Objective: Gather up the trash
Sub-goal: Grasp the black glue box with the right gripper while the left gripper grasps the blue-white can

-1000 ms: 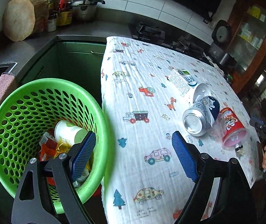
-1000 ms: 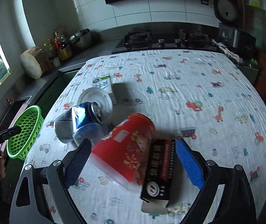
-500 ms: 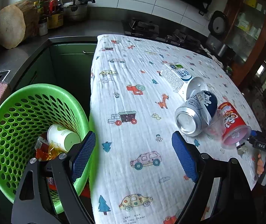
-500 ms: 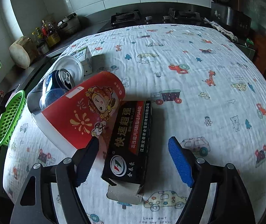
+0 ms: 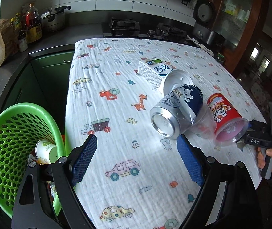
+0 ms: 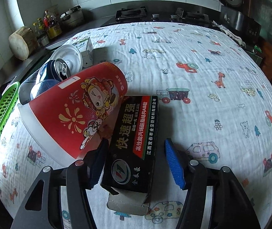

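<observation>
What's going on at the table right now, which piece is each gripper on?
The right gripper is open and straddles the black glue box lying on the printed cloth, not yet closed on it. A red cup lies on its side against the box. The left gripper hangs open and empty over the table edge, pointing toward the tipped can. The green basket already holds some trash.

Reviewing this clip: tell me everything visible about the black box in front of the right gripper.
The black box is a long cardboard carton printed with white and yellow Chinese lettering, a red and green stripe and a round logo. It lies flat on the tablecloth, its near end flap open. The red cup lies against its left side. It sits between the open fingers of the right gripper, the left finger about touching it.
</observation>
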Tool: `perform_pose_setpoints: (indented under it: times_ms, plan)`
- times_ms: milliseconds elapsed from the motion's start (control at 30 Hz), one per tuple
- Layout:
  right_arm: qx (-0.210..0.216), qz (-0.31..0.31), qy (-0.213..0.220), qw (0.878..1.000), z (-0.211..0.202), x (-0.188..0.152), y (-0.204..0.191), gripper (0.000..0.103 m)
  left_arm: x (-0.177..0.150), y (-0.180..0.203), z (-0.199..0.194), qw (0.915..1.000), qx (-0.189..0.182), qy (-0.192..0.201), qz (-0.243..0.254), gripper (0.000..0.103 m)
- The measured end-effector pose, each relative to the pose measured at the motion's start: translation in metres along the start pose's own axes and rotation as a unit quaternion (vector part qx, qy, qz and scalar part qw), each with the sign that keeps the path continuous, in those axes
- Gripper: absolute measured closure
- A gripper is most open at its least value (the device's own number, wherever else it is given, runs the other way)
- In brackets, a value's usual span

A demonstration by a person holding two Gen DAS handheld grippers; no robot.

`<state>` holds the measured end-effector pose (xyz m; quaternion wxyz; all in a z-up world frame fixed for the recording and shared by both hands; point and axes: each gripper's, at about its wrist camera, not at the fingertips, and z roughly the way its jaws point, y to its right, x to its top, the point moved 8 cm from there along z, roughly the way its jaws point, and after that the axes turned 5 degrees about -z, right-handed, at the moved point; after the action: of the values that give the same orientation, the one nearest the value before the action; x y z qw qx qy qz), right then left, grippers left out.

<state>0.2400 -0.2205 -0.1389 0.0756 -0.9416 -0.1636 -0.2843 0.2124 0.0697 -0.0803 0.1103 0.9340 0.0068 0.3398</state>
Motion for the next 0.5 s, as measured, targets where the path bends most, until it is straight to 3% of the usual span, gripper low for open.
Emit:
perform_pose_setpoints:
  times_ms: [267,500]
  plan:
    - [0.007,0.008,0.002,1.0,-0.009,-0.01,0.012,0.056,0.0,0.045,0.025,0.995,0.003,-0.01,0.1,0.015]
    - [0.011,0.014,0.001,1.0,-0.017,-0.021,0.018,0.056,0.005,0.07,0.048,0.9822,0.021,-0.007,0.186,0.01]
